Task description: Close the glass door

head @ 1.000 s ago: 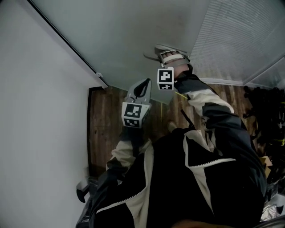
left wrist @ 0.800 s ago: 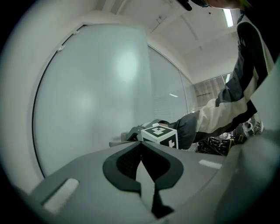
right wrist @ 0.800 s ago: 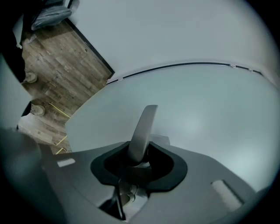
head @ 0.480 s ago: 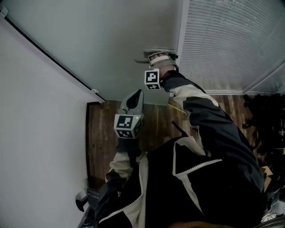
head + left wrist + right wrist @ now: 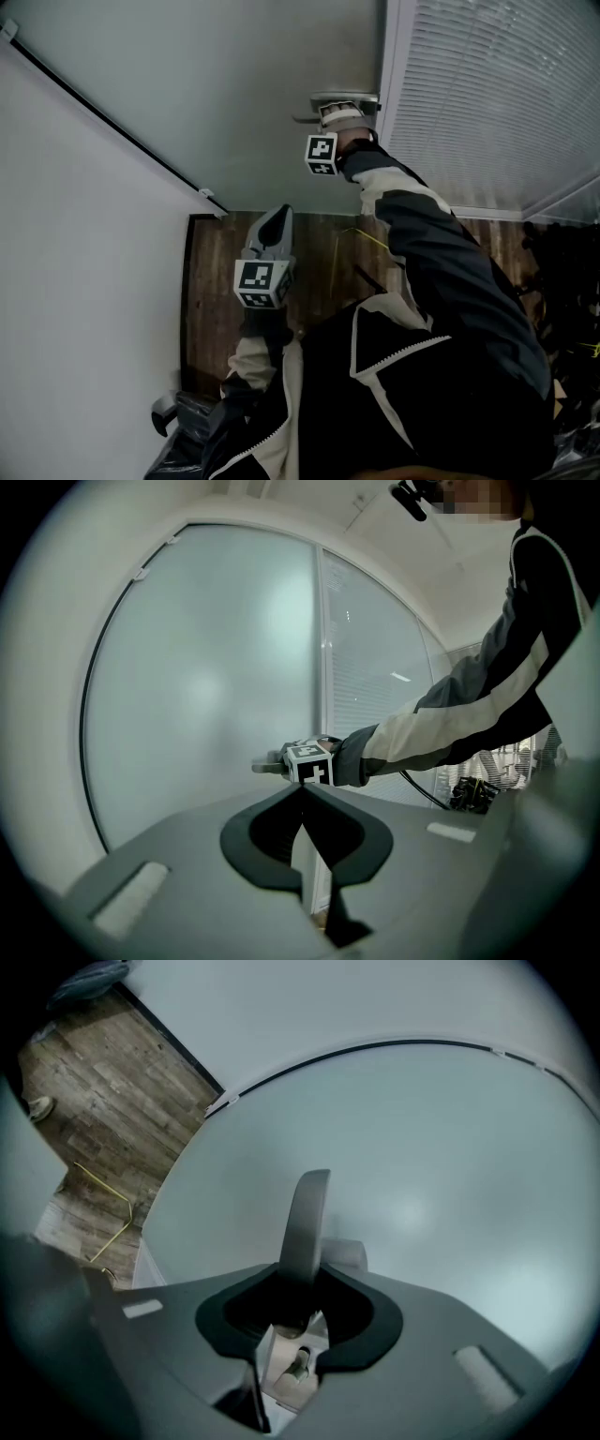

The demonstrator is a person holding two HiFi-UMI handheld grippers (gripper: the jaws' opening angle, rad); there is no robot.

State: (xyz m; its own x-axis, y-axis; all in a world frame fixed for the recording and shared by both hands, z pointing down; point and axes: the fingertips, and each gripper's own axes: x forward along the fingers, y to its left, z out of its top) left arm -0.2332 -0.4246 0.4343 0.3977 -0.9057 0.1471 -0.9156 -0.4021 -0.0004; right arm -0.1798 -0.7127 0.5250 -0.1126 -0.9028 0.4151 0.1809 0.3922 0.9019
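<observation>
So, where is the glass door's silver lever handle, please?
The handle sits top centre in the head view, on the frosted glass door's right edge beside the white slatted blind, between the right gripper's jaws, which have just been closing.

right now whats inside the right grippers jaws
The lever handle sits gripped between the right gripper's jaws, which have just been closing; its lower end is covered by them.

A yellow wire lies on the wooden floor, near white slatted blinds
</observation>
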